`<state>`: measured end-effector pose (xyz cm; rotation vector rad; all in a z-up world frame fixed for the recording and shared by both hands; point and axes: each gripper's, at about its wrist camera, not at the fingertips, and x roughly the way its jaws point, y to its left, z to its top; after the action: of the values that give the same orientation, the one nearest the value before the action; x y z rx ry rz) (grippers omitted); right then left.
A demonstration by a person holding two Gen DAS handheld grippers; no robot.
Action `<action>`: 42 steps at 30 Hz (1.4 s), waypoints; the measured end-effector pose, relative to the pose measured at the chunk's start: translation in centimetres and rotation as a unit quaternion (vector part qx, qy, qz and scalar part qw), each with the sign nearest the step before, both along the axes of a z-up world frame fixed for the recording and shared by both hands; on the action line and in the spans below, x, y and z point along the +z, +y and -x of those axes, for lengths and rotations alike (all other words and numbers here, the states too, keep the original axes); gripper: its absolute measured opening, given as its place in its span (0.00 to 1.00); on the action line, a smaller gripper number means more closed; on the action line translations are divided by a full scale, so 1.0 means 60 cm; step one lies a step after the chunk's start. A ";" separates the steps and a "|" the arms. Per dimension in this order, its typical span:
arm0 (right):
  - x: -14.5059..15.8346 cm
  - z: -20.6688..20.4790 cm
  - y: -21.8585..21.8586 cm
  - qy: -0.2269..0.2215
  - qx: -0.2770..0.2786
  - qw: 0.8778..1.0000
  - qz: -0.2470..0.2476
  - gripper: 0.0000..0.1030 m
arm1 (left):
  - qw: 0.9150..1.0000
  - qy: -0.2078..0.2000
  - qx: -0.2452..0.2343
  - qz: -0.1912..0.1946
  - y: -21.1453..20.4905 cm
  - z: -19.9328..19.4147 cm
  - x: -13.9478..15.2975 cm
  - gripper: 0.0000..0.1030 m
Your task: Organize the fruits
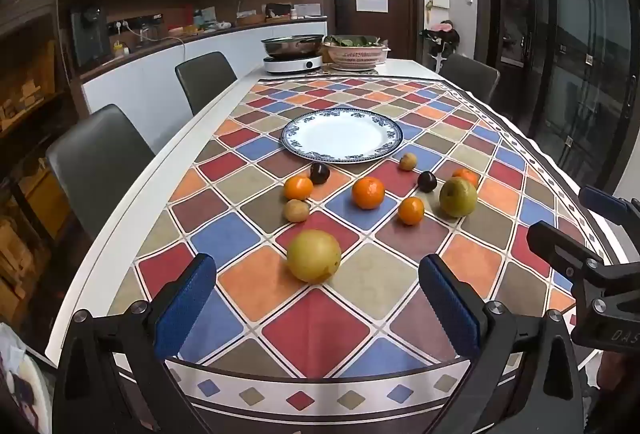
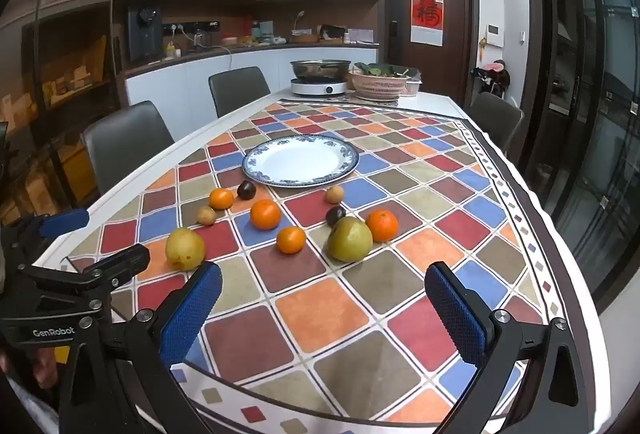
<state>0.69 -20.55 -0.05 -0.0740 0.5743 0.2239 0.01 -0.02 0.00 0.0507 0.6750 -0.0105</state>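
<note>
An empty white plate with a blue rim (image 1: 342, 135) (image 2: 301, 160) sits mid-table. In front of it lie loose fruits: a yellow pear (image 1: 313, 255) (image 2: 185, 248), a green pear (image 1: 458, 196) (image 2: 349, 238), several oranges (image 1: 368, 192) (image 2: 265, 214), two dark plums (image 1: 319, 172) (image 2: 246, 190) and two small brown fruits (image 1: 296, 210) (image 2: 334, 194). My left gripper (image 1: 316, 304) is open and empty, just short of the yellow pear. My right gripper (image 2: 324, 308) is open and empty, short of the green pear.
A checkered tablecloth (image 1: 320, 330) covers the table. At the far end stand an induction cooker with a steel pot (image 1: 293, 52) and a pink basket of greens (image 1: 356, 52). Grey chairs (image 1: 100, 162) stand along the left side and far right.
</note>
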 end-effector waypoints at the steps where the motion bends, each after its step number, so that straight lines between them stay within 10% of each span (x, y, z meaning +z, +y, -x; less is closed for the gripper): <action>1: 0.000 0.000 0.000 -0.001 0.000 1.000 0.000 0.99 | 1.000 0.000 0.001 -0.001 0.000 0.000 0.000 1.00; 42: 0.002 0.004 0.003 -0.006 0.000 1.000 0.001 0.99 | 1.000 -0.013 0.004 0.005 0.004 0.015 0.008 1.00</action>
<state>0.45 -20.38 0.05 -0.0777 0.5628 0.2234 -0.91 0.20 0.46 0.0386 0.6485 -0.0046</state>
